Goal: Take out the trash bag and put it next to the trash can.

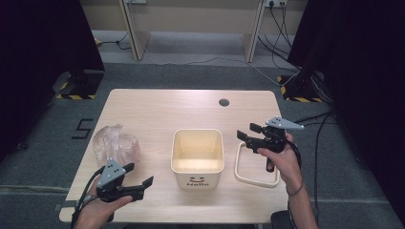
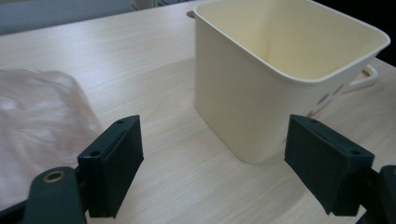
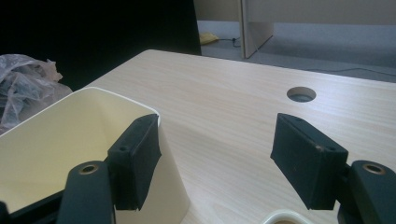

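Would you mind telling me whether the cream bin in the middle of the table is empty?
Empty: the bin stands upright and open, and the high view shows its bare bottom.

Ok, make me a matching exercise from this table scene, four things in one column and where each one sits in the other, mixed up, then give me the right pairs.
Things
1. cream bin
2. crumpled plastic bag
3. cream frame ring
4. round cable hole

Places (high view)
A. far part of the table, beyond the bin
B. middle of the table
C. left side of the table, beyond the left hand-held gripper
D. flat on the table just right of the bin, under the right hand-held gripper

Pairs: 1-B, 2-C, 3-D, 4-A
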The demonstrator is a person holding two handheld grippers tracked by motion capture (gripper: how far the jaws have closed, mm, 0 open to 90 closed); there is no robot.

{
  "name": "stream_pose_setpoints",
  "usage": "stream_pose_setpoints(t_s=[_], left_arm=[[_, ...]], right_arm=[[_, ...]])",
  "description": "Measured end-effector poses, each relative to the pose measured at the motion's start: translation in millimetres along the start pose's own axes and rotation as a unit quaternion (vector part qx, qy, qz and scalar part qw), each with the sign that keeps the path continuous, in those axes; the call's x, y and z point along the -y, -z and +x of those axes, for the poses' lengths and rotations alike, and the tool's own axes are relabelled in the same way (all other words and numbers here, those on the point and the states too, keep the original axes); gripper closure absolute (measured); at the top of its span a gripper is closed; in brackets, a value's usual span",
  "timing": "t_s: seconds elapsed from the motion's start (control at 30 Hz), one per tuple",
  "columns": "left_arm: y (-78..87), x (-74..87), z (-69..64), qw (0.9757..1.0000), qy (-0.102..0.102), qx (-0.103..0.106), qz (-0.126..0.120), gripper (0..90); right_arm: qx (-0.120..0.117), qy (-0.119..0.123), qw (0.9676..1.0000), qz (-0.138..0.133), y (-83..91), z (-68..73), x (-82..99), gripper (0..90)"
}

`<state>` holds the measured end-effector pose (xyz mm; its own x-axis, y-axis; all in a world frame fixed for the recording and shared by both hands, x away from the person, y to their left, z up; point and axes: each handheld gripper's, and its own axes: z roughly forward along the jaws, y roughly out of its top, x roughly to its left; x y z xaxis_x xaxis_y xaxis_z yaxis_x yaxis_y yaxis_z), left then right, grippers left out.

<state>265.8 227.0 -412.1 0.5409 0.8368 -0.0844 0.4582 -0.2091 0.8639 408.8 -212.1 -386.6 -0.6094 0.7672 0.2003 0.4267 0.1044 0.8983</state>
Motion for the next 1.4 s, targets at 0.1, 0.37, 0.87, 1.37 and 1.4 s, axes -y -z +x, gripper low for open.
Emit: stream_pose_setpoints(t_s=[0.1, 0.37, 0.87, 1.37, 1.4], left_arm=[[-8.6, 6.5, -2.6, 1.0, 0.001, 0.006, 0.006, 18.9], [-39.2, 31.0, -10.5, 0.9993, -0.013, 0.019, 0.031, 18.9], [-66.2, 76.9, 8.1, 0.9957, -0.027, -0.012, 0.088, 19.0], [-72.7, 86.9, 10.4, 0.9949, -0.029, -0.014, 0.096, 17.0], [-72.8, 87.4, 11.5, 0.9951, -0.03, -0.01, 0.094, 16.8]], right_arm=[[0.002, -0.001, 1.0, 0.001, 0.0, -1.2, 0.6, 32.2], [0.006, -0.004, 1.0, -0.002, 1.6, -4.8, 0.9, 32.2], [0.052, 0.012, 0.9983, 0.021, -0.9, -17.4, 8.9, 31.8], [0.134, 0.005, 0.989, 0.063, 1.1, -53.5, 31.9, 31.2], [0.135, 0.002, 0.9889, 0.063, 1.6, -54.3, 34.1, 31.1]])
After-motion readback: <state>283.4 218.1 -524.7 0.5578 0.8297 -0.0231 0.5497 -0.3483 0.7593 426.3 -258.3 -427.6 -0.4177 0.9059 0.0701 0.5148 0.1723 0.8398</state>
